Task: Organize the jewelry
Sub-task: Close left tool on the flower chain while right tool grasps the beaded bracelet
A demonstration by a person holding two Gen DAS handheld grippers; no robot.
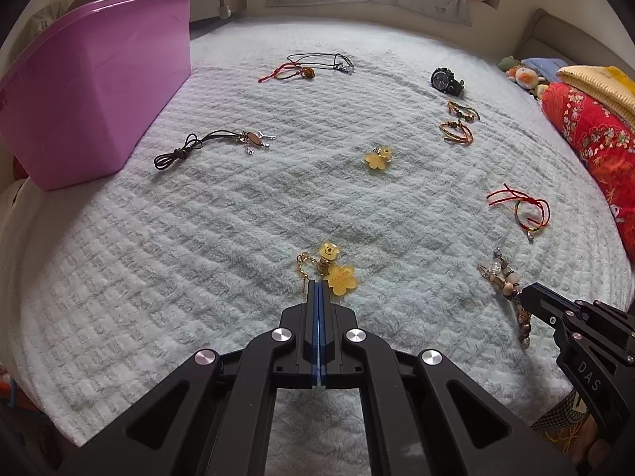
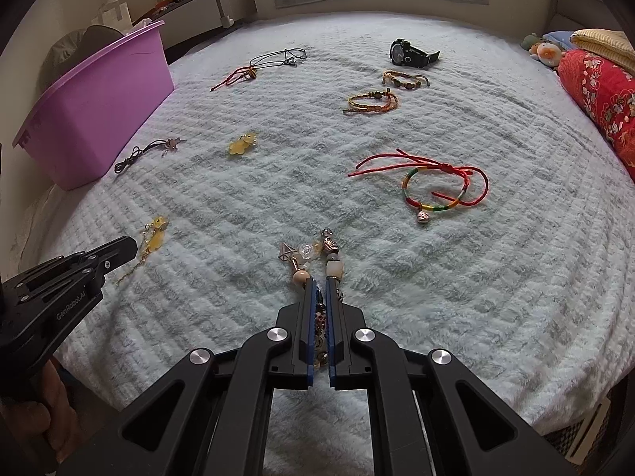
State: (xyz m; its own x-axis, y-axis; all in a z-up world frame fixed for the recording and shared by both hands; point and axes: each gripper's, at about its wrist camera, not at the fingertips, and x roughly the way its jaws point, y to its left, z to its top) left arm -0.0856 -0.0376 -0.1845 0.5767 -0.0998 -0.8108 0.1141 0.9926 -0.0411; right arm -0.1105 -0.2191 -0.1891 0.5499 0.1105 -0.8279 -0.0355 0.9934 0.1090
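Note:
My left gripper (image 1: 318,283) is shut, its tips resting on the blanket against a yellow bear-and-flower charm (image 1: 337,273) with a gold chain; no link shows between the pads. My right gripper (image 2: 320,283) is shut on a beaded bracelet (image 2: 313,256), whose beads show between the blue pads and trail ahead onto the blanket. In the left wrist view the same gripper (image 1: 526,291) sits on that bracelet (image 1: 502,273). A second yellow flower charm (image 1: 379,157) lies mid-blanket. A purple bin (image 1: 91,91) stands at the far left.
Spread over the pale quilted blanket (image 1: 238,218) are a black cord necklace (image 1: 206,144), a red cord and black cord pair (image 1: 313,65), a black watch (image 2: 410,53), two braided bracelets (image 2: 373,101) and a red-string bracelet (image 2: 440,182). Red pillow (image 2: 603,91) at right.

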